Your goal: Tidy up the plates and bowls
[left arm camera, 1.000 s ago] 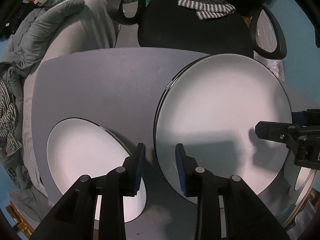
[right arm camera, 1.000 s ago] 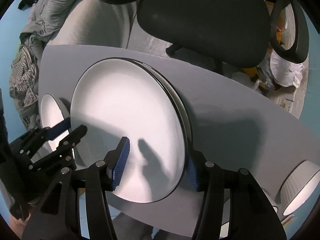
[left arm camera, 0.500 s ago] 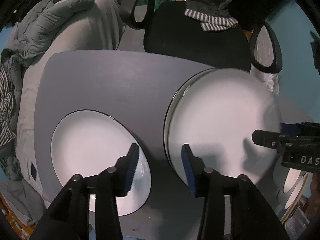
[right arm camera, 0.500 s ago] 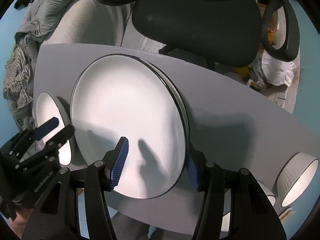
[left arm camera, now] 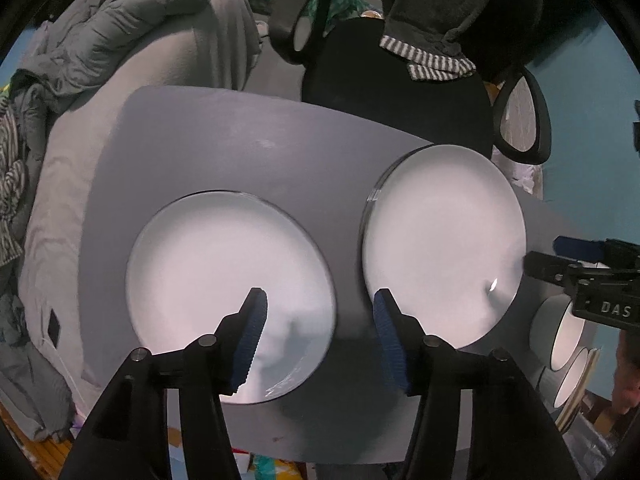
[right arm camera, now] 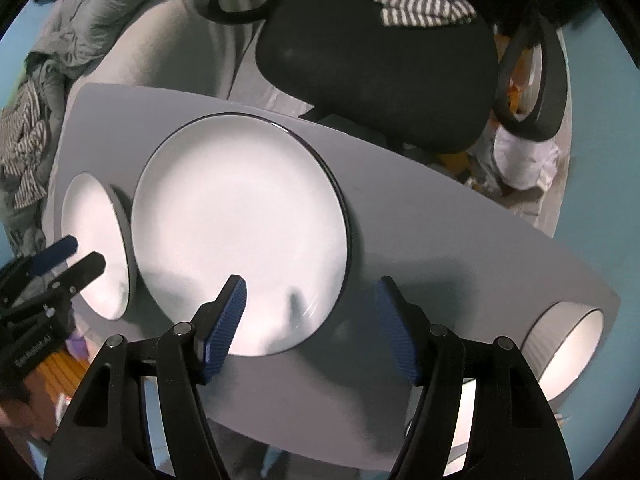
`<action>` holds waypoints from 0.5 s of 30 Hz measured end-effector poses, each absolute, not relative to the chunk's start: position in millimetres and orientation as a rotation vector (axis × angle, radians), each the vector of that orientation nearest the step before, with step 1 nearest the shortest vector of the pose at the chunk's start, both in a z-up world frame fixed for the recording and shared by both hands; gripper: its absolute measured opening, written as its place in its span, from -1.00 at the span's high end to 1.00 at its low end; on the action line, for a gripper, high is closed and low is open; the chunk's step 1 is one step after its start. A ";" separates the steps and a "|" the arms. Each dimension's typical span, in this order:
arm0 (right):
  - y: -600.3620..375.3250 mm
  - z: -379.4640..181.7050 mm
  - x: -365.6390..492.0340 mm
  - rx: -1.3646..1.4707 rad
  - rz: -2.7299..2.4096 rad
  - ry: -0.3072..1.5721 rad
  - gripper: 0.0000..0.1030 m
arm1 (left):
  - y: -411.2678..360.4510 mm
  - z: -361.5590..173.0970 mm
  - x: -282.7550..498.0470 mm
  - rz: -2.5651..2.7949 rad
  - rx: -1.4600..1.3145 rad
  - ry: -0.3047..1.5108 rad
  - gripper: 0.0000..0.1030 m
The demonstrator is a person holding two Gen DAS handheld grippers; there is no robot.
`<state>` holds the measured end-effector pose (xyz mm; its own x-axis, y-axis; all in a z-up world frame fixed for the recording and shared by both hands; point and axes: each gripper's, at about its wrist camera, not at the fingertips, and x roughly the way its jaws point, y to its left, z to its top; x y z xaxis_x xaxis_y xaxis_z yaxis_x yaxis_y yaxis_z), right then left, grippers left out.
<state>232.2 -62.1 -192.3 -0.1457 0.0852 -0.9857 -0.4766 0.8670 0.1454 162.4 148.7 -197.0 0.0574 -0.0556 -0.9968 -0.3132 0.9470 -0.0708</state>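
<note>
A white, dark-rimmed plate lies on another as a stack (left arm camera: 444, 256) (right arm camera: 240, 232) on the grey table (left arm camera: 240, 152). A single white plate (left arm camera: 224, 280) (right arm camera: 94, 240) lies to its left. My left gripper (left arm camera: 319, 294) hangs above the gap between the single plate and the stack, jaws opening, nothing between them. My right gripper (right arm camera: 311, 282) hovers over the stack's right rim, jaws opening, pads clear of the rim. White bowls (left arm camera: 566, 332) (right arm camera: 568, 354) stand on their sides at the table's right end. Each gripper shows in the other's view, the right gripper (left arm camera: 560, 254) and the left gripper (right arm camera: 70, 258).
A black office chair (right arm camera: 380, 64) with a striped cloth (right arm camera: 412, 6) on it stands behind the table. Grey bedding (left arm camera: 132, 40) is piled at the back left. The table's near edge (right arm camera: 320, 452) runs just under the grippers, with floor clutter below.
Both grippers straddled the top plate's rims a second ago; their jaws have widened and both have risen. The left gripper has shifted left, toward the single plate.
</note>
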 end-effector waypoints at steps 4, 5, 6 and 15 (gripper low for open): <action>-50.7 -177.2 224.0 -0.347 0.547 1.612 -0.31 | 166.6 -188.2 145.7 0.226 -0.309 1.492 -0.15; -46.8 -173.5 221.8 -0.357 0.558 1.604 -0.31 | 171.4 -186.9 141.9 0.229 -0.314 1.491 -0.17; -41.7 -169.2 219.2 -0.370 0.572 1.595 -0.31 | 177.6 -185.4 137.0 0.234 -0.321 1.488 -0.18; 22.2 -153.7 203.9 -0.501 0.720 1.519 -0.32 | 240.1 -193.1 87.2 0.325 -0.443 1.488 -0.22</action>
